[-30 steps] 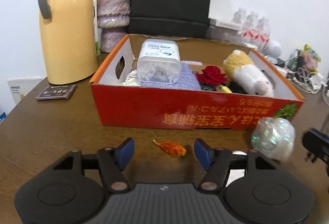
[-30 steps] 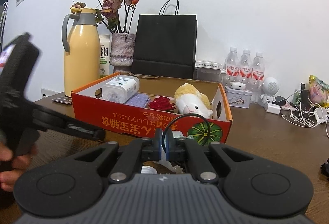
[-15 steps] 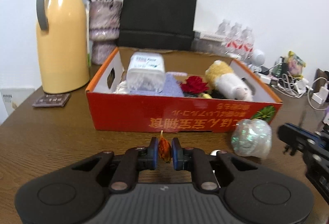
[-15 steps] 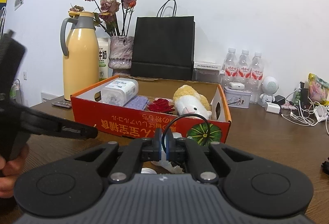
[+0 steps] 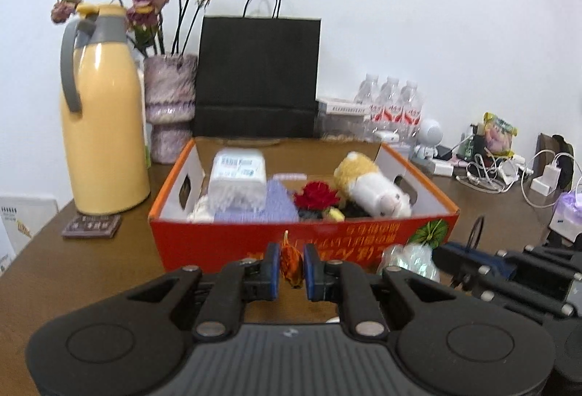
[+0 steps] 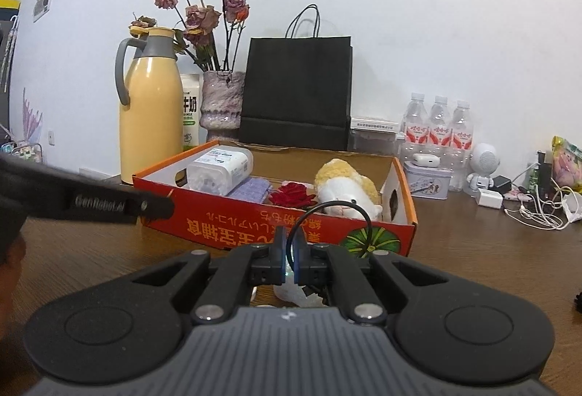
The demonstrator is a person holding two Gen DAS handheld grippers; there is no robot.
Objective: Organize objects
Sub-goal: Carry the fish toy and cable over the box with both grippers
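Clamping the small orange trinket between the blue pads of the left gripper, now lifted clear of the wooden table where a second ago it lay loose between jaws spread wide. Hovering just in front of the red cardboard box, near its front wall and not yet over the rim. Pinching a thin black loop in the right gripper, jaws nearly together, much as a second ago, level with the box front. Judging from this: pickup done, drop into the box next, likely beside the red rose or the plush toy. Resting on the table by the box's right corner, an iridescent ball, not yet tidied. Reading "GenRobot.AI" on the left gripper's side in the right view; upside-down yellow Chinese characters on the box front, too blurred to give.
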